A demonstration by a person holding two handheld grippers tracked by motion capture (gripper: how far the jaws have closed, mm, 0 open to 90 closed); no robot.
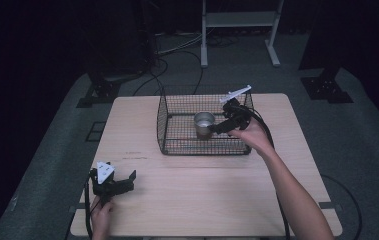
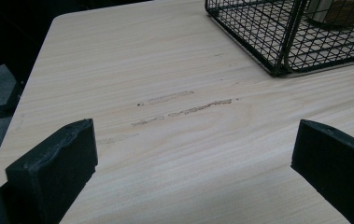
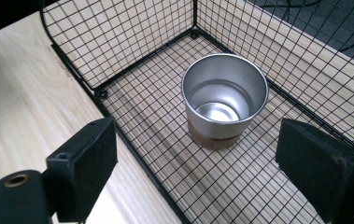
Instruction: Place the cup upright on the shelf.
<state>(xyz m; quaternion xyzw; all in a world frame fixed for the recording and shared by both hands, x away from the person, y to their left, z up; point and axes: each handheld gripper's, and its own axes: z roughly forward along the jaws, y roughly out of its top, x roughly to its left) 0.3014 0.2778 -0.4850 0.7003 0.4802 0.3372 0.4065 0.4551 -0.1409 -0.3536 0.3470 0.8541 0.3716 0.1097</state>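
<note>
A black wire basket (image 1: 167, 131) (image 3: 118, 56) stands on the far middle of the wooden table (image 1: 202, 190). Inside it a shiny metal cup (image 1: 203, 123) (image 3: 224, 100) with a brown base stands upright and empty. My right gripper (image 1: 216, 128) (image 3: 195, 172) hovers over the basket's right part, open, its jaws spread wide just short of the cup and touching nothing. My left gripper (image 1: 129, 179) (image 2: 193, 163) rests low over the table's near left corner, open with bare wood between its jaws. A corner of the basket (image 2: 277, 46) lies ahead of it.
Scuff marks (image 2: 184, 108) streak the wood in front of the left gripper. The table's left edge (image 2: 34, 70) drops to grey floor. Behind the table stand a white frame (image 1: 237, 30), black stands (image 1: 99, 90) and floor cables (image 1: 177, 50).
</note>
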